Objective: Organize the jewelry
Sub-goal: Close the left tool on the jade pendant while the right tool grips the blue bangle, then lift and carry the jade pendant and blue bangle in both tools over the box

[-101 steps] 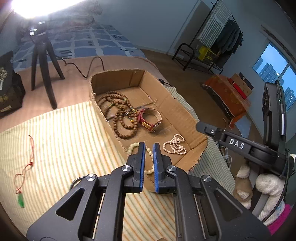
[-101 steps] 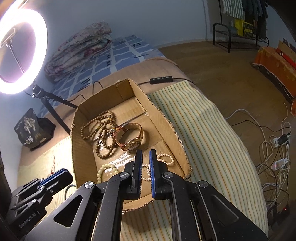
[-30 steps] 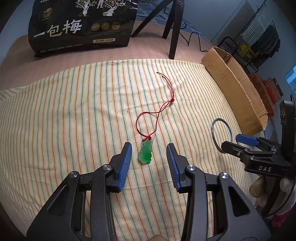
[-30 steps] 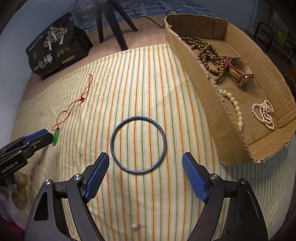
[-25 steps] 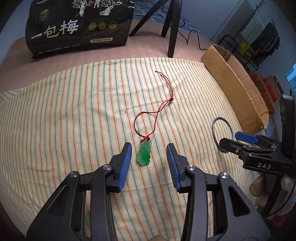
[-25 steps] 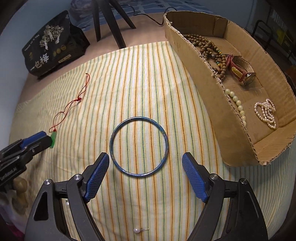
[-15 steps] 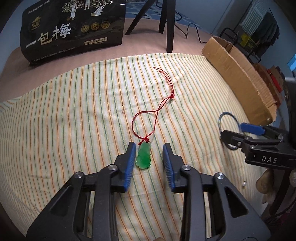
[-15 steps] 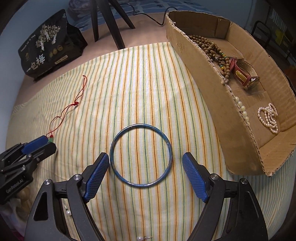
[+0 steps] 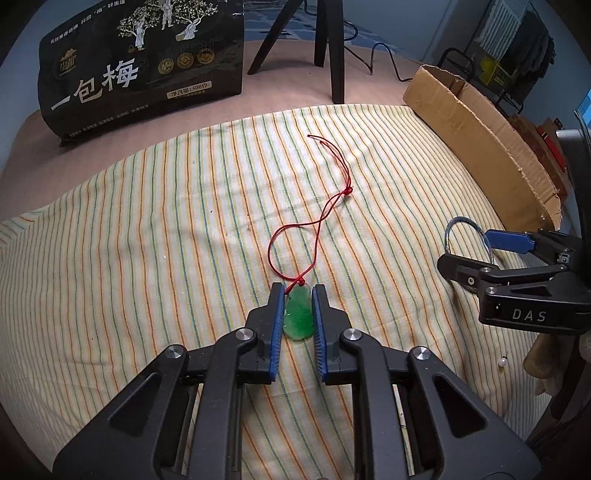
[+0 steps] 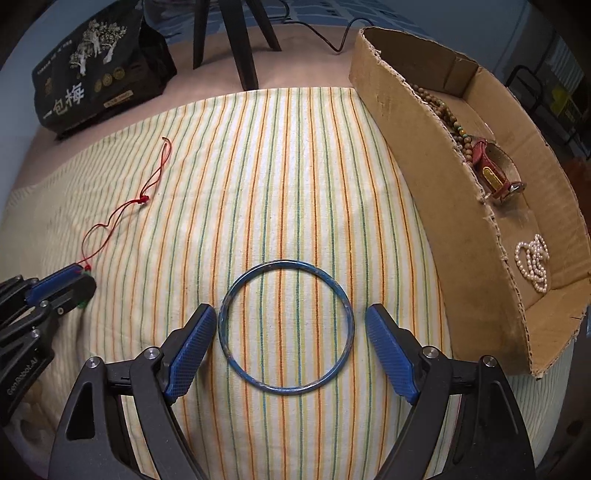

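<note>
Left gripper jaws closing on oval green jade pendant; its trailing red cord could snag once lifted.

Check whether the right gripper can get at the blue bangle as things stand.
Probably yes. The blue bangle lies flat on the striped cloth between the open jaws of the right gripper, with nothing over it; the left gripper is busy closing around the green pendant.

A black tripod stands on the bed beside a black printed bag. A clothes rack stands against the blue-grey wall.
</note>
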